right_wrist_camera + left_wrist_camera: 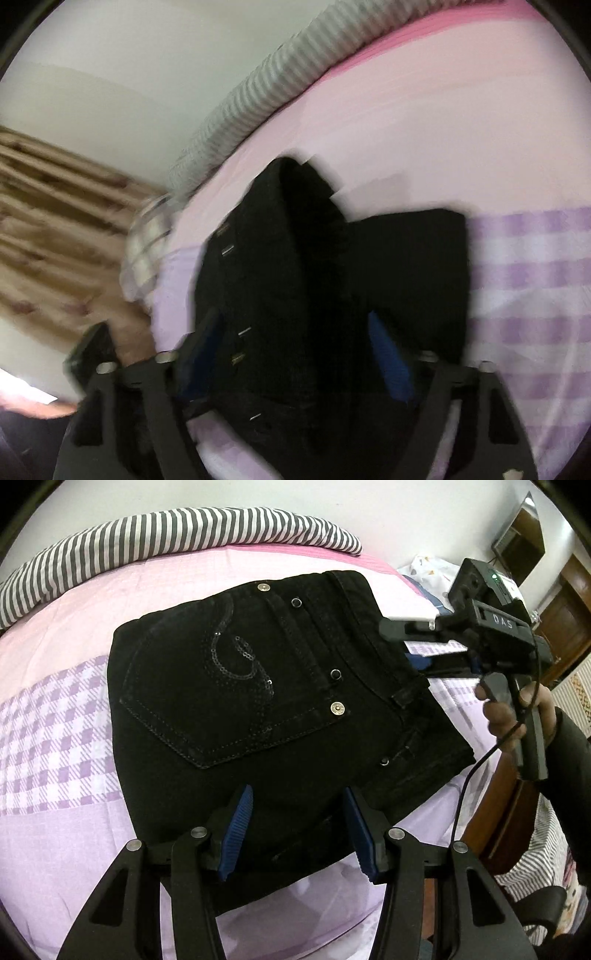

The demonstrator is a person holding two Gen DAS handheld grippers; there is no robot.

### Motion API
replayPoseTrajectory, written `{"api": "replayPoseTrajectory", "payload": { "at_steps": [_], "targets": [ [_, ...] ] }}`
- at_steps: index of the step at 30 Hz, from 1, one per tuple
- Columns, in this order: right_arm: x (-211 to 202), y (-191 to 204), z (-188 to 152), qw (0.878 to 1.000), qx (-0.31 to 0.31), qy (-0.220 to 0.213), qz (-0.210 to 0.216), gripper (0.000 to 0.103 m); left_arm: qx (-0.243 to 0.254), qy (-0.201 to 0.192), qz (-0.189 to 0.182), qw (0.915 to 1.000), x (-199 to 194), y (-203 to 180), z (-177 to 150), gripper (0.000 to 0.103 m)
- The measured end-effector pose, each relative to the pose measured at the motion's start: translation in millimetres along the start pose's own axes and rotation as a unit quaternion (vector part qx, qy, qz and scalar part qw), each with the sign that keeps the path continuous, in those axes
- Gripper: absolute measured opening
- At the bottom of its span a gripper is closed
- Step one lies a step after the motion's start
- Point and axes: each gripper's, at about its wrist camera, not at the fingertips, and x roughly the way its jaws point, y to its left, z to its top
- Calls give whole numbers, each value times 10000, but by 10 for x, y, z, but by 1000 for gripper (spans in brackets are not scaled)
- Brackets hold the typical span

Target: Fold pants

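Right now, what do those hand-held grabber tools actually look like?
Each is a black plastic tool with two fingers lined with ribbed blue pads. The right gripper has a pistol-style handle, white "OAS" lettering, a green light and a thin black cable. The person holding it wears a dark sleeve.

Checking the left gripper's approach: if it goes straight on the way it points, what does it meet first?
Most likely the folded black pants, lying directly ahead between the left gripper's open fingers; depth is uncertain.

"OAS" in pale letters on body of right hand-held gripper (408, 646); nothing else legible
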Motion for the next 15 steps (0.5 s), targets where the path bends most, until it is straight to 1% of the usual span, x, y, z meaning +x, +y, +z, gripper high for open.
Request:
{"api": "replayPoseTrajectory", "payload": {
  "at_steps": [1,2,3,4,5,6,7,8,9,11,12,15],
  "targets": [
    [35,10,-23,10000,-21,84,3,58,2,1,1,10000,9,-1,2,52],
    [70,55,-58,9995,-233,138,-186,56,7,-11,-12,10000,10,0,-4,52],
    [88,87,-85,9988,-404,161,-219,56,7,-15,-14,10000,11,4,10,52],
    [83,77,-86,9990,-370,135,-195,55,16,-29,-18,10000,12,2,8,52],
    [68,45,-75,9996,-224,67,-147,52,17,-38,-19,10000,11,1,8,52],
    [51,-9,-56,9999,29,-75,-95,44,16,-43,-18,10000,9,1,10,52],
    [37,-47,-49,9996,187,-165,-115,40,15,-45,-17,10000,11,1,12,52],
    [26,-75,-54,9989,368,-264,-148,30,15,-45,-20,10000,10,3,17,52],
    [25,-57,-76,9980,452,-350,-259,24,13,-45,-28,10000,10,7,19,52],
    [11,68,-146,9967,368,-468,-550,18,-6,-51,-45,10000,2,23,19,52],
    [-24,174,-188,9953,302,-600,-695,15,-15,-72,-65,10000,-16,36,16,52],
    [-124,402,-257,9916,277,-822,-956,13,-78,-187,-88,9998,-94,73,24,52]
  ]
}}
